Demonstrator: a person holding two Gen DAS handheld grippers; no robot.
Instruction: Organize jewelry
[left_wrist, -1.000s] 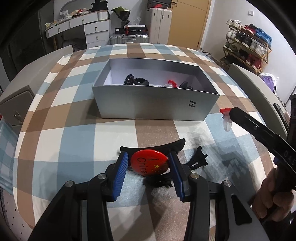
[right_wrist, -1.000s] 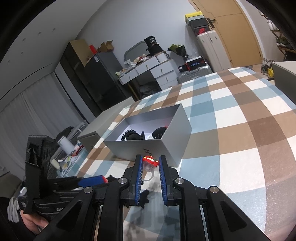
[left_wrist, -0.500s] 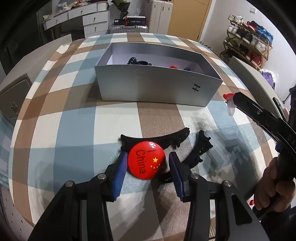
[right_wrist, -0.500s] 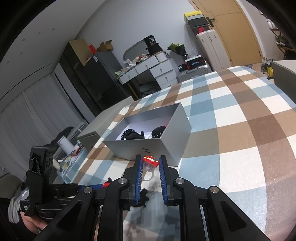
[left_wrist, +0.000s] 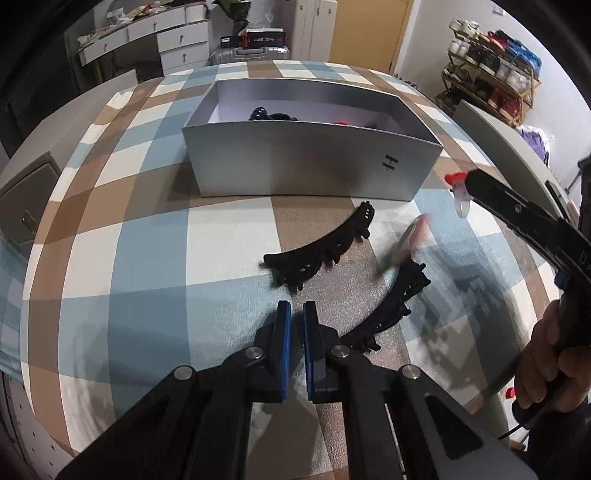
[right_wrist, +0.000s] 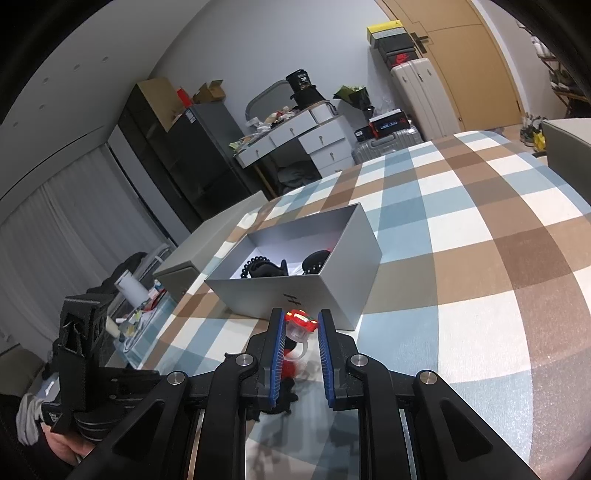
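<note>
A silver box (left_wrist: 314, 166) (right_wrist: 295, 291) stands open on the checked tablecloth with black and red pieces inside. My left gripper (left_wrist: 296, 314) is shut and empty above the cloth. Two black hair combs (left_wrist: 325, 247) lie just ahead of it. The red badge (left_wrist: 410, 240) is a blur to the right of them, tilted on edge. My right gripper (right_wrist: 300, 325) is shut on a clear ring with a red top (right_wrist: 301, 321), held above the cloth right of the box; it also shows in the left wrist view (left_wrist: 458, 192).
Grey box lids lie at the table's left edge (left_wrist: 22, 206) and right edge (left_wrist: 509, 155). A white dresser (right_wrist: 295, 144), suitcases (right_wrist: 417, 92) and a shoe rack (left_wrist: 491, 85) stand beyond the table.
My left gripper closed and the red badge slipped out, now blurred to the right of the combs. The left gripper rose. My right gripper kept hold of the ring.
</note>
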